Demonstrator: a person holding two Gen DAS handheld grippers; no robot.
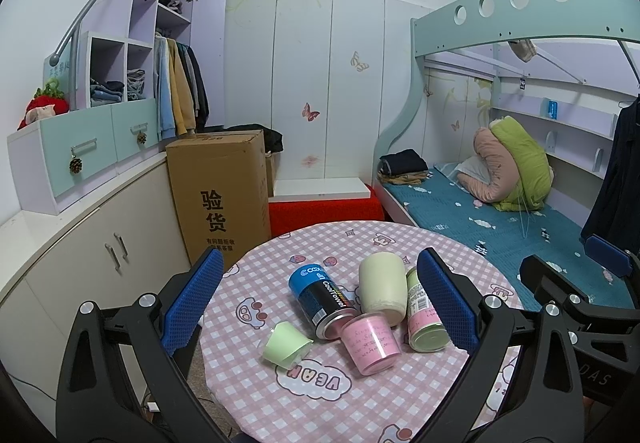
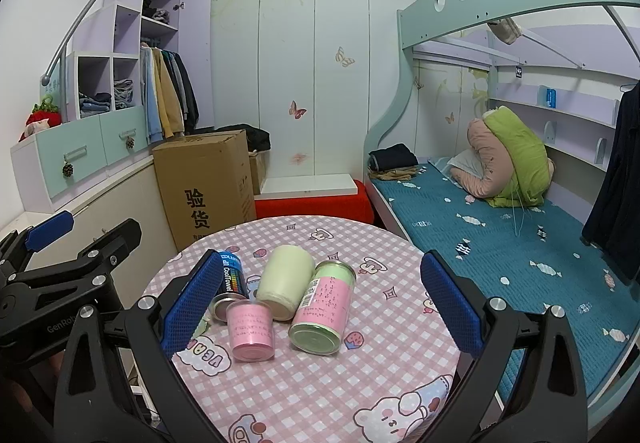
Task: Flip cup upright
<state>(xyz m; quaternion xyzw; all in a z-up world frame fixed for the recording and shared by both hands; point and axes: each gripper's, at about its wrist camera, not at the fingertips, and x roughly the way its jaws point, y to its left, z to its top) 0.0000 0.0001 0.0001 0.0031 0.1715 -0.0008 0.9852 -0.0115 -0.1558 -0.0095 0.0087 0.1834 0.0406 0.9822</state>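
Several containers lie on their sides in a cluster on a round table [image 1: 400, 395] with a pink checked cloth. A cream cup [image 1: 382, 287] lies in the middle; it also shows in the right wrist view [image 2: 285, 281]. A small pink cup [image 1: 370, 343] [image 2: 251, 330] lies in front of it. A small light green cup [image 1: 285, 345] lies at the left. My left gripper [image 1: 320, 301] is open and empty, its jaws wide on either side of the cluster. My right gripper [image 2: 320, 303] is open and empty, also spanning the cluster.
A blue and black CoolTowel can [image 1: 322, 297] [image 2: 230, 279] and a pink and green jar [image 1: 424, 317] [image 2: 322, 309] lie beside the cups. A cardboard box [image 1: 218, 191] stands behind the table at the left, a bunk bed [image 1: 500, 219] at the right, cabinets [image 1: 80, 243] along the left wall.
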